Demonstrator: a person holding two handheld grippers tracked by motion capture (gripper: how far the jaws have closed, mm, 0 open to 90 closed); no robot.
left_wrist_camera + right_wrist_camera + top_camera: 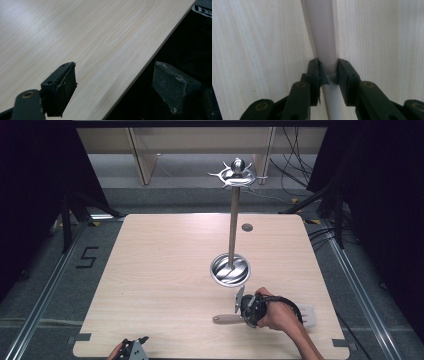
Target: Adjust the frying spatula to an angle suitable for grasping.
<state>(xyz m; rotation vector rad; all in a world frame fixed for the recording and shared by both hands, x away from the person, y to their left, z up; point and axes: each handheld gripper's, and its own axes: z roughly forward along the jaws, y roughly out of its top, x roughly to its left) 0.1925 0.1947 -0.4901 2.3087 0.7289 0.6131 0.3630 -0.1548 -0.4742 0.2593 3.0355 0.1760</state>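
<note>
Pale wood table (165, 285), grey floor (45, 270), dark curtains (30, 180)

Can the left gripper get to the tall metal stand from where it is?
Probably yes: the left gripper hangs open at the table's near edge, and bare wood lies between it and the stand.

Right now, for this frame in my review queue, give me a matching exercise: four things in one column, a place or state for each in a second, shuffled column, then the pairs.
Things
1. spatula
2. right gripper
3. left gripper
4. utensil stand

Places or states
A. open, at the table's near edge
B. upright, past the middle of the table
C. lying flat on the table near the front right
D. shut on a handle

Pairs: 1-C, 2-D, 3-A, 4-B
</note>
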